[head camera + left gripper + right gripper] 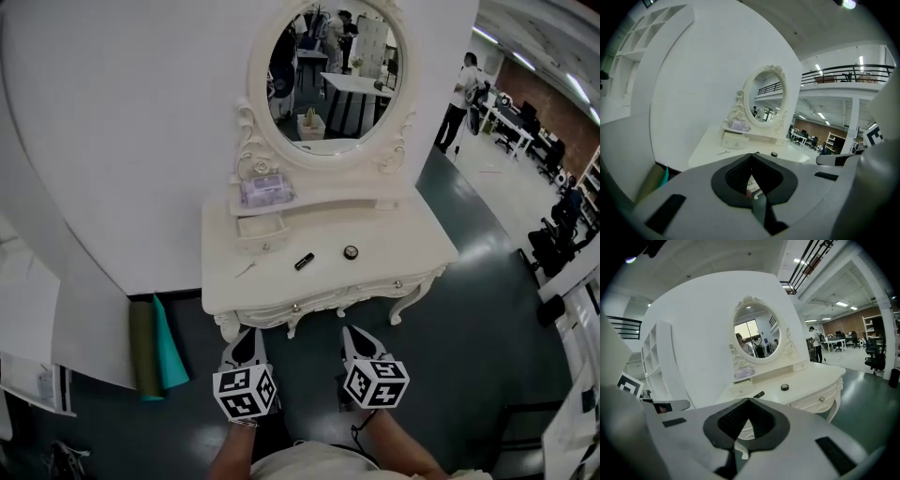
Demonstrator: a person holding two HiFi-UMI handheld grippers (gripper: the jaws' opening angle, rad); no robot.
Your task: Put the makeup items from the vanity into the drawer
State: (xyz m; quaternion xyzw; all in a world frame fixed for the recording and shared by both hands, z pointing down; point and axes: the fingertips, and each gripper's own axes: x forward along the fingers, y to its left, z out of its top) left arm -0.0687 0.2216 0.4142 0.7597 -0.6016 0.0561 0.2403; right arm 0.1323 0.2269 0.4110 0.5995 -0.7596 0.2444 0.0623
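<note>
Black tube [304, 262], round compact [351, 252] on white vanity [412, 239], left tool [246, 337], right tool [357, 336] clenched empty

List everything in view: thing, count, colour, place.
vanity table: one, white, against the white wall
oval mirror: one, white ornate frame, at the vanity's back
small drawer: one, white, vanity top, back left
pouch: one, lilac, shelf above the small drawer
tube: one, black, middle of the top
round compact: one, dark, right of the tube
thin tool: one, pale, front left of the top
rolled sheets: two, olive and teal, floor at left
person: one, white top, background right
left gripper: one, white, shut, empty
right gripper: one, white, shut, empty
</note>
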